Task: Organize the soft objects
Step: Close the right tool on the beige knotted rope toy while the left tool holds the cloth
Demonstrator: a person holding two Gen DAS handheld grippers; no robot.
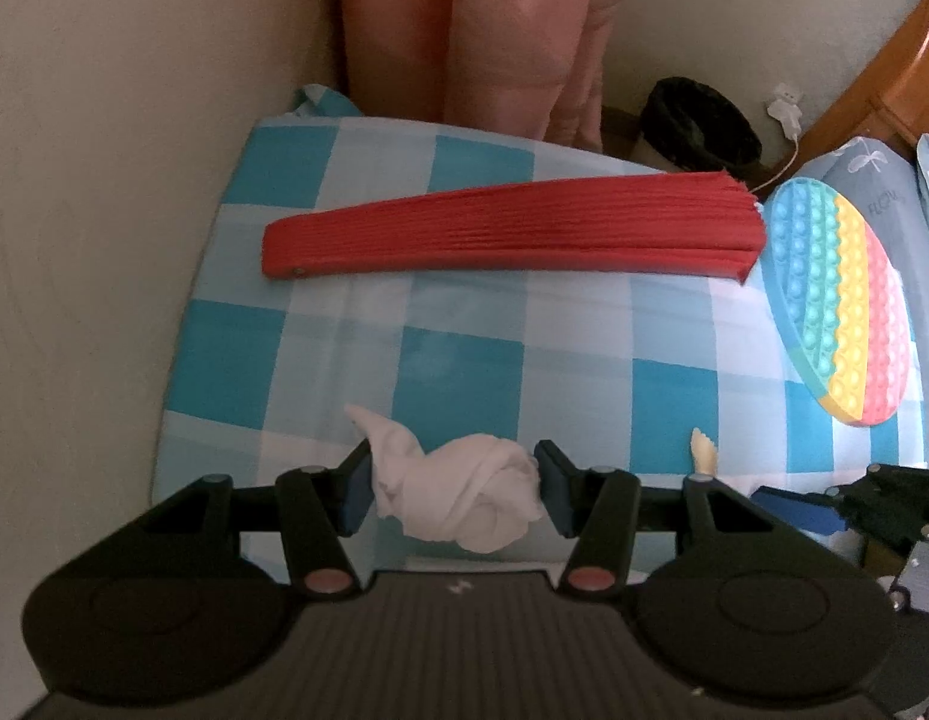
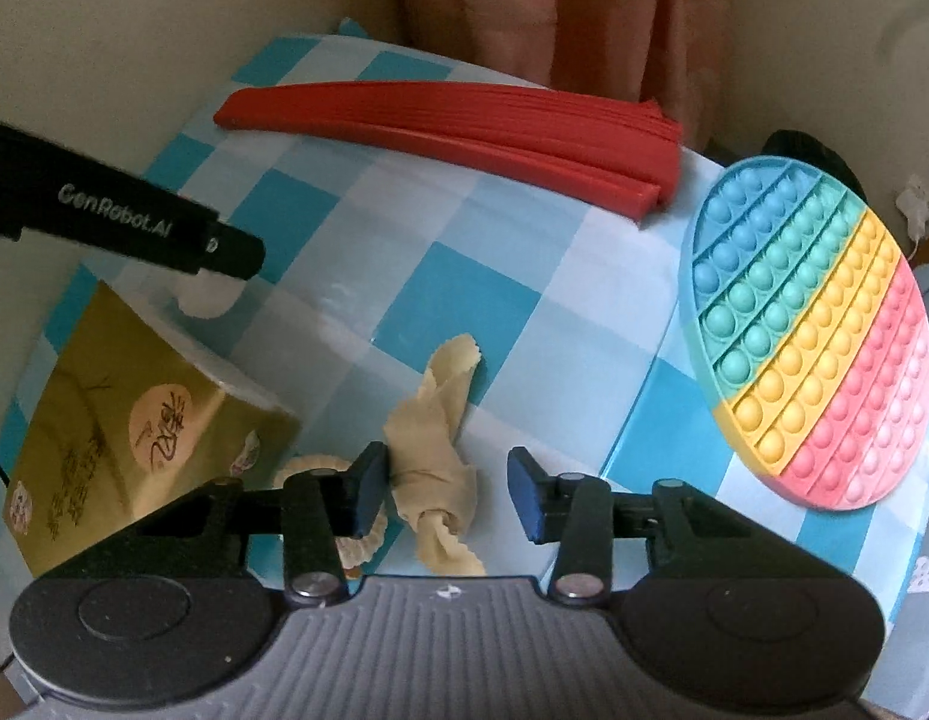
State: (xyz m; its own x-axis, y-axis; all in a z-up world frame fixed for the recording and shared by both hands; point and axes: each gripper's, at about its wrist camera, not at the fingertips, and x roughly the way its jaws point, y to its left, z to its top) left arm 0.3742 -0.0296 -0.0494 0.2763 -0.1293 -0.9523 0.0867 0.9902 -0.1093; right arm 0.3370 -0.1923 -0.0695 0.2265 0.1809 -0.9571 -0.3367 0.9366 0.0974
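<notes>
A knotted white cloth point(image 1: 458, 495) lies between the fingers of my left gripper point(image 1: 452, 489); the pads touch its two sides, so the gripper is shut on it. The cloth also shows in the right wrist view point(image 2: 203, 297), under the left gripper's body. A knotted cream cloth point(image 2: 434, 456) lies between the fingers of my right gripper point(image 2: 446, 495). The left pad touches it and the right pad stands apart, so this gripper is open. Both cloths are over a blue-and-white checked cover point(image 1: 464, 360).
A folded red fan point(image 1: 512, 228) lies across the far side of the cover. A round rainbow pop-bubble toy point(image 2: 818, 330) sits at the right. A gold tissue box point(image 2: 134, 426) stands at the left. Pink curtains point(image 1: 464, 30) and a black bin point(image 1: 698, 123) are behind.
</notes>
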